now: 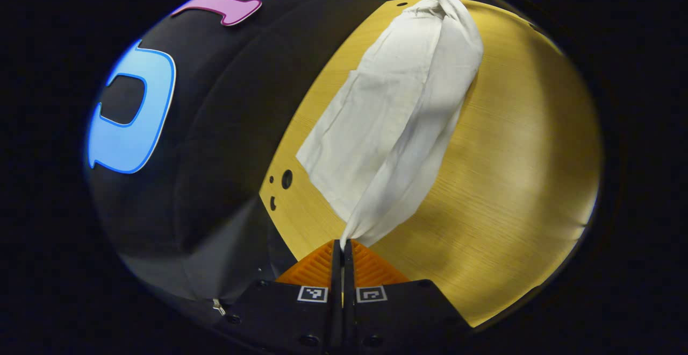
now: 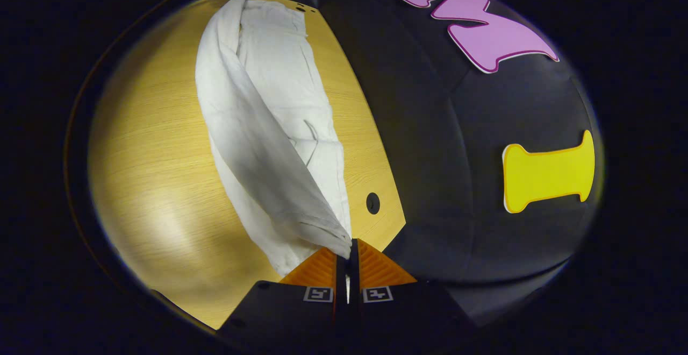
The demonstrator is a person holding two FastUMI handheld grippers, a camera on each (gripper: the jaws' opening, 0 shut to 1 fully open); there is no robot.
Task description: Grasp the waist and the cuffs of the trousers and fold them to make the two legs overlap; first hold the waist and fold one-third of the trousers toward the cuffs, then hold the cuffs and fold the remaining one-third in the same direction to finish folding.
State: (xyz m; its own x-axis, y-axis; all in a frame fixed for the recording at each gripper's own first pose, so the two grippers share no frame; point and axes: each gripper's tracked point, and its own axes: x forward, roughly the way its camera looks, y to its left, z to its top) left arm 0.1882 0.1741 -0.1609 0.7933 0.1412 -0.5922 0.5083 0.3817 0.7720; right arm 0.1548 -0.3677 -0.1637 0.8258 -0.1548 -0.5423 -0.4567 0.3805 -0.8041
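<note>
White trousers [image 1: 392,123] stretched lengthwise along table [image 1: 516,183], one leg lifted; left gripper [image 1: 342,245] and right gripper [image 2: 346,247] each pinch an end.

Right gripper [image 2: 346,255] clamped on white trousers [image 2: 269,129] — cloth rising toward eleven o'clock over the wooden table [image 2: 150,183].

White trousers [image 1: 398,113] lie lengthwise on the table, 1 edge lifted.
</note>
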